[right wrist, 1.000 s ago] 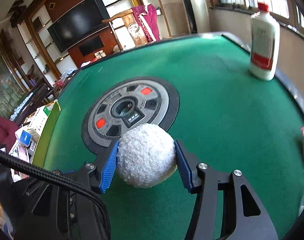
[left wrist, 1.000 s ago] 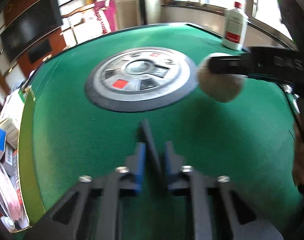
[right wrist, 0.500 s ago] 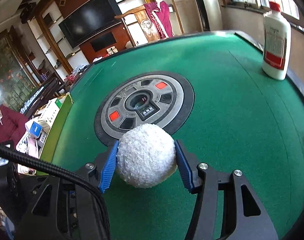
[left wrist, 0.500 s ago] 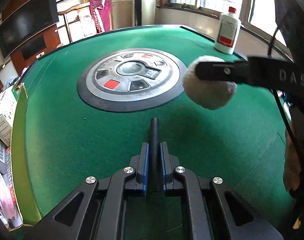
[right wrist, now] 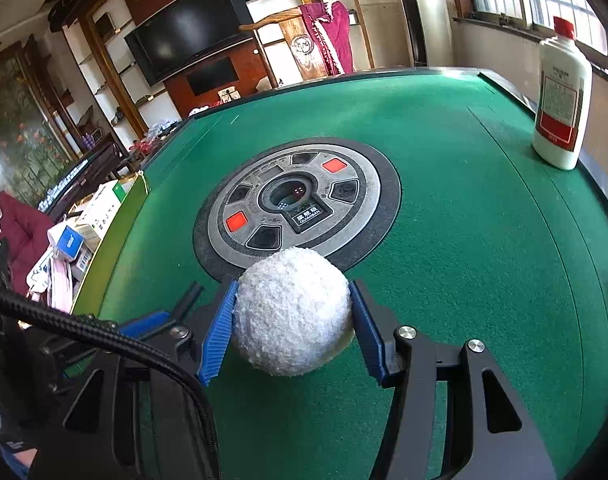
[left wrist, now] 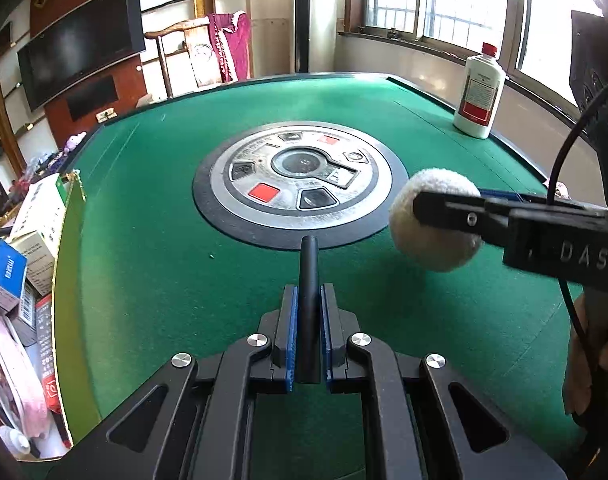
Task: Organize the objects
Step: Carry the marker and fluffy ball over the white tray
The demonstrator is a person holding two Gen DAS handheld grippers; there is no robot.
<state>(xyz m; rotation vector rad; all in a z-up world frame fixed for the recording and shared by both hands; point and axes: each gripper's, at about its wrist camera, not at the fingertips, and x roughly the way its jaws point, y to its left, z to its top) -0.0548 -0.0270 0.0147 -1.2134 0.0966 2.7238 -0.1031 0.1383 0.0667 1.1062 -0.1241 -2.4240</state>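
Over the green tabletop, whose middle carries a round control panel and whose far right corner carries a white bottle, the right gripper clamps a fuzzy white ball just near of the panel, beside the left gripper, shut on a thin black rod.

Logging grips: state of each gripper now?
Left gripper: shut on a black rod.
Right gripper: shut on a white ball.

Right hand-held gripper clamps fuzzy white ball above green table
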